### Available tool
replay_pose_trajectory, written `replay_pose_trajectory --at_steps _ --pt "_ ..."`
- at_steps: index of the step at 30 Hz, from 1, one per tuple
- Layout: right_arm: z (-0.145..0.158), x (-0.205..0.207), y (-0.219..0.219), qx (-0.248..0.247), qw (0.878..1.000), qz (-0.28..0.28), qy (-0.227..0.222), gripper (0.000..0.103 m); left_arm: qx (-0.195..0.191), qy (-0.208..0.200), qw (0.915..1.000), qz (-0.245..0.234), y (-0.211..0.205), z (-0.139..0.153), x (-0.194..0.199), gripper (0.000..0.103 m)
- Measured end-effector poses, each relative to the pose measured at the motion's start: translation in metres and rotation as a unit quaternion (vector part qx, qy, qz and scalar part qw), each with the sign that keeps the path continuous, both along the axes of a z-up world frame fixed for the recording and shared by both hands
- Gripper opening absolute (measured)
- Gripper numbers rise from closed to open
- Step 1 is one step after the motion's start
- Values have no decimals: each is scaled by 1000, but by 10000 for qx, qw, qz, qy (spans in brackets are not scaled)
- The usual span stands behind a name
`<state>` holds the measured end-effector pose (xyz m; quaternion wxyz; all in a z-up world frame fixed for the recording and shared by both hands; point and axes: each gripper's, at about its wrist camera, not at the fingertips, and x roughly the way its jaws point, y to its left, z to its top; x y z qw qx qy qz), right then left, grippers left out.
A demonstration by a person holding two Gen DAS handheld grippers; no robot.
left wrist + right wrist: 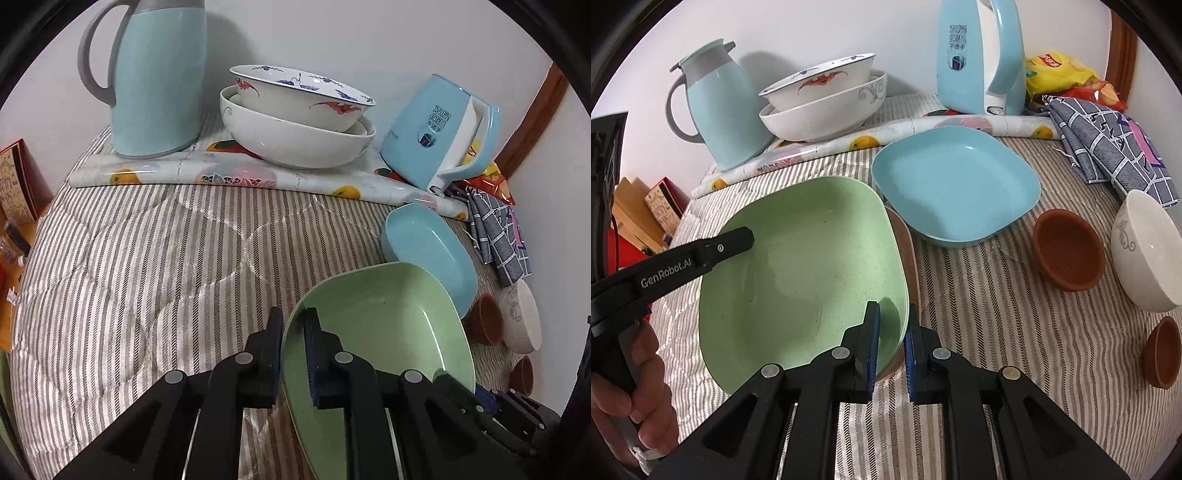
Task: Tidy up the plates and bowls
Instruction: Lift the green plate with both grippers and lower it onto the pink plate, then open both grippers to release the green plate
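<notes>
A green square plate (798, 273) is held at both sides, with the rim of a pinkish-brown plate (909, 254) showing beneath it. My left gripper (293, 332) is shut on its left rim; the plate (384, 332) looks tilted there. My right gripper (892, 325) is shut on its near right rim. My left gripper's finger (727, 245) shows over the plate's left edge. A blue square plate (956, 184) lies behind on the striped cloth, also in the left wrist view (432, 254).
Two stacked white bowls (827, 99) stand at the back between a blue thermos jug (720, 107) and a blue kettle (979, 59). Two small brown bowls (1067, 251) (1161, 350) and a white bowl (1145, 251) lie at the right. A checked cloth (1108, 144) and snack bags (1056, 70) sit behind.
</notes>
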<state>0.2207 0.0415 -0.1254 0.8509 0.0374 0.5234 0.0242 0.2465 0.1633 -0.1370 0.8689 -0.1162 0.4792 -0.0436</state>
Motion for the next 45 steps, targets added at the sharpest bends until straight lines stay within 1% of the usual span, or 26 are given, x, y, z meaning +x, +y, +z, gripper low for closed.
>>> replay_pose_trajectory --at_steps 5,7,10,14,17,18,19,20,21,22,25,26,27,28,34,40,45 --pt "-8 3 5 -113 9999 86 80 14 15 -24 10000 -2 -1 -5 7 14" --pt "-9 3 7 -162 9997 142 86 17 9 -39 10000 -16 0 -5 9 14" --pt "-8 3 10 -280 9993 239 92 17 12 -27 10000 -53 0 -5 11 15" --pt "-8 3 10 -275 9990 341 109 20 97 -5 9999 -78 -1 -4 11 15" --pt "-7 0 11 -190 9987 461 140 27 133 52 9999 -78 -1 -2 10 15" --pt "-6 -1 11 -176 9985 500 142 30 148 62 9998 -70 -1 -2 10 18" --pt "-5 -3 12 -180 9984 521 133 32 177 67 9998 -58 -1 -1 9 26" --pt "-4 -4 12 -182 9983 544 122 34 210 65 9998 -39 -1 -1 8 32" --pt "-3 -6 13 -181 9981 584 111 37 257 32 9997 -10 -1 1 6 42" --pt "-2 -8 14 -182 9979 606 104 40 277 -8 9996 6 0 3 4 46" --pt "2 -14 13 -124 9978 649 61 49 289 -42 9996 61 1 8 -2 46" --pt "4 -16 13 -175 9979 625 39 51 281 -35 9996 70 2 9 -2 46" --pt "6 -18 12 -233 9980 594 20 56 295 -30 9995 88 2 11 -4 46" --pt "9 -20 11 -281 9980 573 -19 59 311 -37 9995 102 2 12 -5 46" --pt "22 -27 -8 -205 9986 462 -165 59 331 -95 9993 132 -3 25 -13 46" --pt "38 -28 -42 -148 9990 131 -405 59 274 -125 9995 86 -16 34 -13 46" --pt "53 -19 -68 -280 9979 -4 -585 59 261 -95 9996 46 -31 39 -8 46"
